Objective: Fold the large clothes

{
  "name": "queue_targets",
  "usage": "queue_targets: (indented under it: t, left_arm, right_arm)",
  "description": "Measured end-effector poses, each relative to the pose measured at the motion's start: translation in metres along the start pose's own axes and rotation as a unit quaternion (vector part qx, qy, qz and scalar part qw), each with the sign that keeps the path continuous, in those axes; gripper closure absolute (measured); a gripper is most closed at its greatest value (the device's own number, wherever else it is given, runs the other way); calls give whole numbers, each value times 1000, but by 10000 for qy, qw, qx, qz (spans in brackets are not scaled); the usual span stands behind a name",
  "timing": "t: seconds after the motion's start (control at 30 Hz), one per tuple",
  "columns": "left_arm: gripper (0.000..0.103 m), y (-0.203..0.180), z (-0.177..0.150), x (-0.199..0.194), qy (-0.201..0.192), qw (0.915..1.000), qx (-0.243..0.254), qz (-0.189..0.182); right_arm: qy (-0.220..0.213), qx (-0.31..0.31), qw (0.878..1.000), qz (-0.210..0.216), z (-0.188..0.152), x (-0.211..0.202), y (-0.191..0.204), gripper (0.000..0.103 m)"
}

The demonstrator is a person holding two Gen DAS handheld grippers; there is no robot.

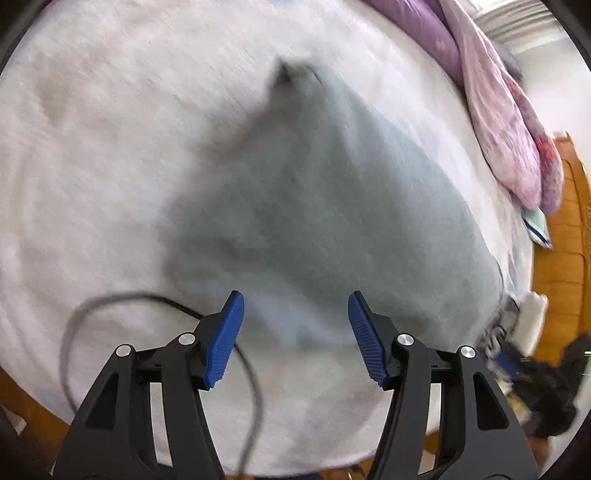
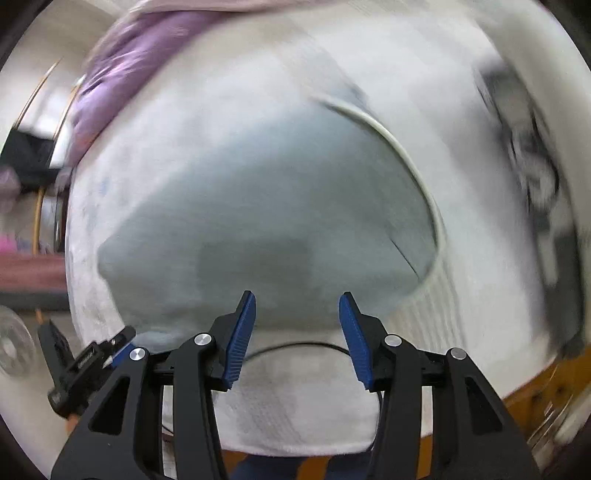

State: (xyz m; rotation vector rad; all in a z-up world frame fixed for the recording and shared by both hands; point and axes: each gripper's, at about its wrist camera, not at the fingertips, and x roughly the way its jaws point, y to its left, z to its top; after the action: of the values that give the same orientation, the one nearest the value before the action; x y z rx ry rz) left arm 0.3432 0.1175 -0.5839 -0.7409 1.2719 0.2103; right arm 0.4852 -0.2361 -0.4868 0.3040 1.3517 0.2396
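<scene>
A grey-blue garment (image 1: 332,221) lies spread on a white bed cover (image 1: 110,147), blurred by motion. My left gripper (image 1: 295,295) hovers over the garment's near edge, open, with nothing between its blue pads (image 1: 225,339). The right wrist view shows the same garment (image 2: 258,206), folded into a broad rounded shape with a pale curved edge (image 2: 399,147) along its right side. My right gripper (image 2: 298,295) is open above its near edge, and its pads (image 2: 240,332) grip nothing.
A dark cable (image 1: 251,387) loops over the cover near the left gripper, and a cable (image 2: 303,345) shows under the right one. Purple bedding (image 1: 424,33) and pink bedding (image 1: 506,147) are piled at the far right. The wooden bed frame (image 1: 561,240) borders dark clutter (image 1: 546,387).
</scene>
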Motion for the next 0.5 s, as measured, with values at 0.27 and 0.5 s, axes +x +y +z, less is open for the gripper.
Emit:
queue_targets:
  t: [0.27, 0.5]
  left_arm:
    - [36, 26, 35, 10, -138, 9998, -137, 21]
    - [33, 29, 57, 56, 318, 9992, 189, -168]
  right_arm:
    - [-233, -1409, 9897, -53, 40, 84, 85, 100]
    - [173, -1039, 9944, -56, 55, 143, 56, 103]
